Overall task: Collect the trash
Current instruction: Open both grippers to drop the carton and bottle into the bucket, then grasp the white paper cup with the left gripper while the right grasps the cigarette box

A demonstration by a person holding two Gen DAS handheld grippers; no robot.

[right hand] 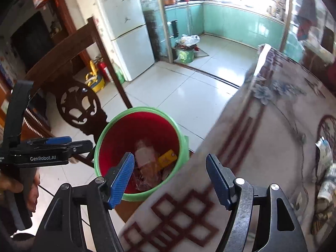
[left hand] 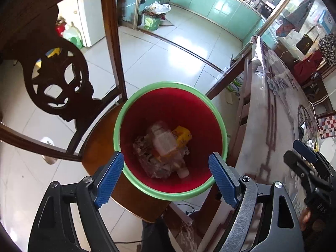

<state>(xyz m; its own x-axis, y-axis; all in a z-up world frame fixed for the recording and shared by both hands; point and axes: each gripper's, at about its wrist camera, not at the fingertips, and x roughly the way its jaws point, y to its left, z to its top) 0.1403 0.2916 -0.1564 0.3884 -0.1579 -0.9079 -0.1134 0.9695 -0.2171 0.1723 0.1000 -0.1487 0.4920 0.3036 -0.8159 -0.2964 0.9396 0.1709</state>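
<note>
A red bin with a green rim [left hand: 170, 84] stands on a wooden chair seat [left hand: 98, 147] beside the table. Inside lie a clear plastic bottle [left hand: 164, 142], a yellow box [left hand: 182, 136] and crumpled wrappers. My left gripper [left hand: 166, 155] hangs open right above the bin's mouth, nothing between its blue pads. My right gripper [right hand: 169, 156] is open too and holds nothing; it is above the table edge next to the bin's rim [right hand: 138, 109]. Crumpled wrappers [right hand: 324, 168] lie on the table at the right.
The patterned table [right hand: 262, 147] fills the right side. A carved chair back [left hand: 58, 79] rises left of the bin. Beyond lie a tiled floor, a white fridge [right hand: 130, 31] and a full green kitchen bin [right hand: 184, 55] by the doorway.
</note>
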